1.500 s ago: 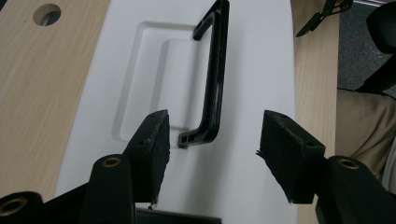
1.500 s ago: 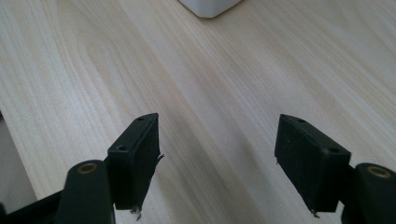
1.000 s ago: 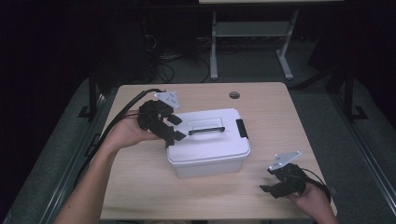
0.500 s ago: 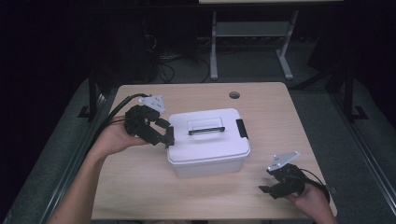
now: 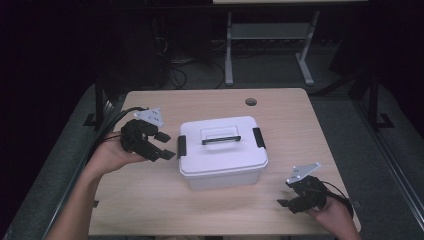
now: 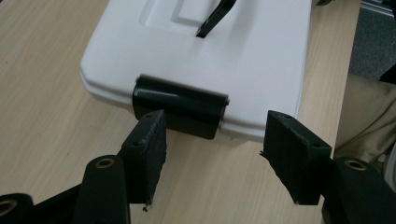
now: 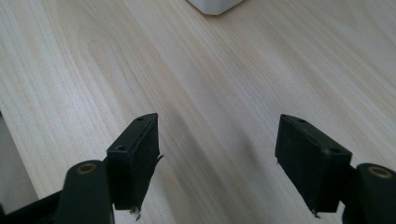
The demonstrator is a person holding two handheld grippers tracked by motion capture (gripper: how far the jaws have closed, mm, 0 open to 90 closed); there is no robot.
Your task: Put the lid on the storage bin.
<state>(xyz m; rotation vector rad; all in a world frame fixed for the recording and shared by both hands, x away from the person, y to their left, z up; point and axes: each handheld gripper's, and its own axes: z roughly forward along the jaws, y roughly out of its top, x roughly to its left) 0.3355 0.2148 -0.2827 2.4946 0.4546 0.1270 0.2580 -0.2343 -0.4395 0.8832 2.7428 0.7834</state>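
The left claw (image 6: 212, 144) is spread wide, just in front of the black clip (image 6: 180, 106) on the white box (image 5: 222, 152), which sits mid-table (image 5: 150, 210). If it pushes crooked, the clip could slip out. The right claw (image 5: 289, 204) is spread too, far off.

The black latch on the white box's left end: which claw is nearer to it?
Left. The left claw sits open just beside that latch, not touching. The right claw rests open near the table's front right corner.
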